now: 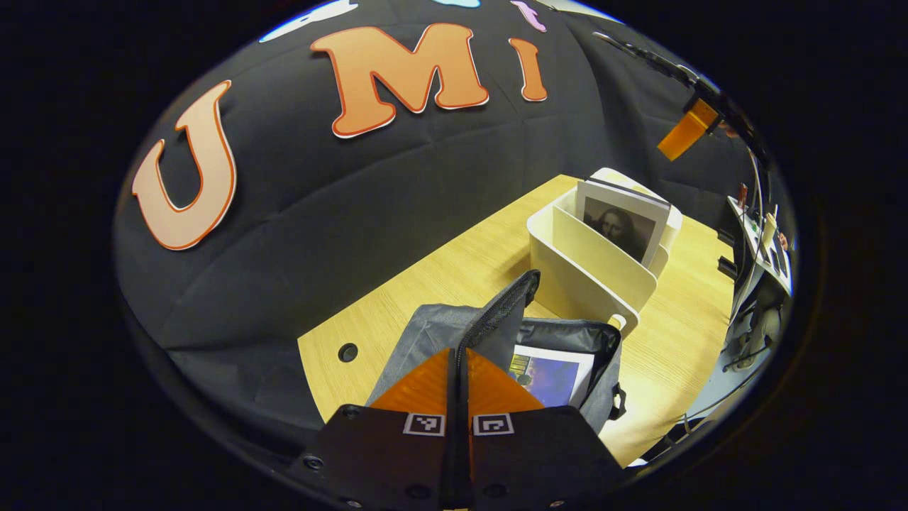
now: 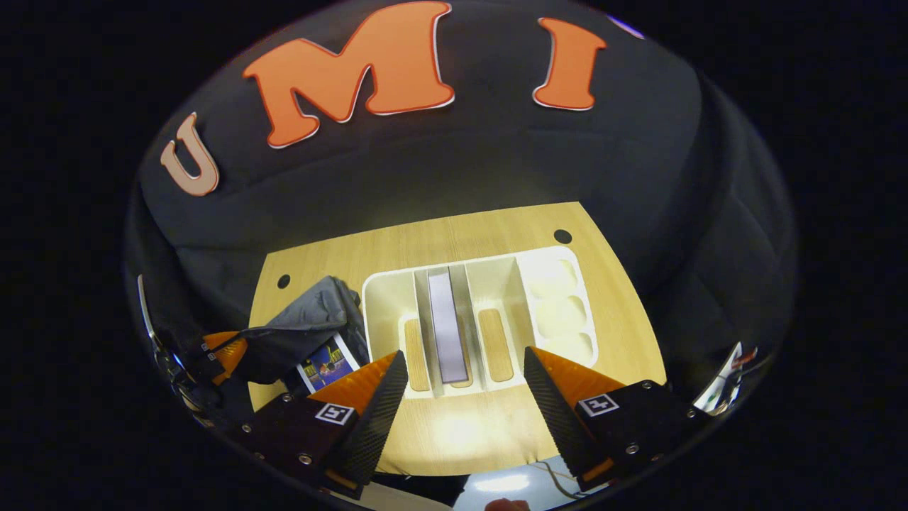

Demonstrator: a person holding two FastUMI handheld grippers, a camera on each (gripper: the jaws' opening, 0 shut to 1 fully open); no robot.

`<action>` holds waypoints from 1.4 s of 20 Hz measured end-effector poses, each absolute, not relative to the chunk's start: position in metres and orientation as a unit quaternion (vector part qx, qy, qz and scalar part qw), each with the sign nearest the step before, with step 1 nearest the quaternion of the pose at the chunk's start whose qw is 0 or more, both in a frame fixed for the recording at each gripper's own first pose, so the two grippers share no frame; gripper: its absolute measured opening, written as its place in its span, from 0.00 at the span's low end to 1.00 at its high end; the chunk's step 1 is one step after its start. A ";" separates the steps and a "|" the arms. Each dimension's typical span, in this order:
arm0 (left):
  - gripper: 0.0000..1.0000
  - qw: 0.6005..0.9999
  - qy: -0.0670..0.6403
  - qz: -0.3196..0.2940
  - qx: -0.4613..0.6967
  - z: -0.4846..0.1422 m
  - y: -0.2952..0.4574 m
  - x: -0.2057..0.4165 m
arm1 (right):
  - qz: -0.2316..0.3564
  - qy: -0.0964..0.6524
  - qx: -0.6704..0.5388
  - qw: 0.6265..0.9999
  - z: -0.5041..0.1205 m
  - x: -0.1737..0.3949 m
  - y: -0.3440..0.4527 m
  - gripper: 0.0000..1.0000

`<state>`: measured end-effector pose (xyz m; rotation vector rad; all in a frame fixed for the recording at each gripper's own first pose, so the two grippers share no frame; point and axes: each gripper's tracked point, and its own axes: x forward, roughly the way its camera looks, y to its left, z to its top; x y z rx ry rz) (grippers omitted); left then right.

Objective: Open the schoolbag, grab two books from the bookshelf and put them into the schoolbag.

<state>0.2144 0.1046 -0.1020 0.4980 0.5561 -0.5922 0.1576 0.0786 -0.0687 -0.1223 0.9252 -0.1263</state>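
The grey schoolbag lies open on the wooden table. My left gripper is shut on its zippered flap and holds it up. A book with a blue cover lies inside the bag. Behind the bag stands the white bookshelf with a portrait-cover book upright in it. In the right gripper view, my right gripper hangs open above the bookshelf, over the top edge of that book in the middle slot. The bag and left gripper sit at left.
The table has round cable holes near its back edge. The shelf's right side holds round empty cups. Cluttered equipment stands beyond the table's right end. The black cloth wall runs close behind.
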 end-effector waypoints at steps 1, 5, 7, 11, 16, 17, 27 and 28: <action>0.00 0.889 0.269 -0.284 0.240 -0.103 0.105 0.215 | -0.053 0.458 -0.087 0.883 -0.074 0.167 0.076 0.98; 0.00 0.888 0.277 -0.279 0.239 -0.106 0.106 0.216 | -0.031 0.504 -0.137 0.852 -0.111 0.200 0.077 0.99; 0.00 0.888 0.281 -0.276 0.236 -0.108 0.109 0.216 | -0.028 0.521 -0.150 0.840 -0.133 0.213 0.072 0.99; 0.00 0.888 0.289 -0.275 0.229 -0.113 0.110 0.214 | -0.016 0.563 -0.139 0.815 -0.169 0.217 0.073 1.00; 0.00 0.885 0.289 -0.278 0.235 -0.115 0.108 0.213 | -0.031 0.573 -0.111 0.811 -0.189 0.225 0.060 0.90; 0.00 0.885 0.289 -0.278 0.235 -0.115 0.109 0.213 | -0.033 0.573 -0.099 0.813 -0.191 0.226 0.061 0.86; 0.00 0.882 0.290 -0.286 0.238 -0.117 0.105 0.212 | -0.044 0.558 -0.085 0.824 -0.139 0.201 0.074 0.32; 0.00 0.881 0.290 -0.287 0.241 -0.118 0.106 0.212 | -0.044 0.552 -0.085 0.828 -0.126 0.197 0.077 0.32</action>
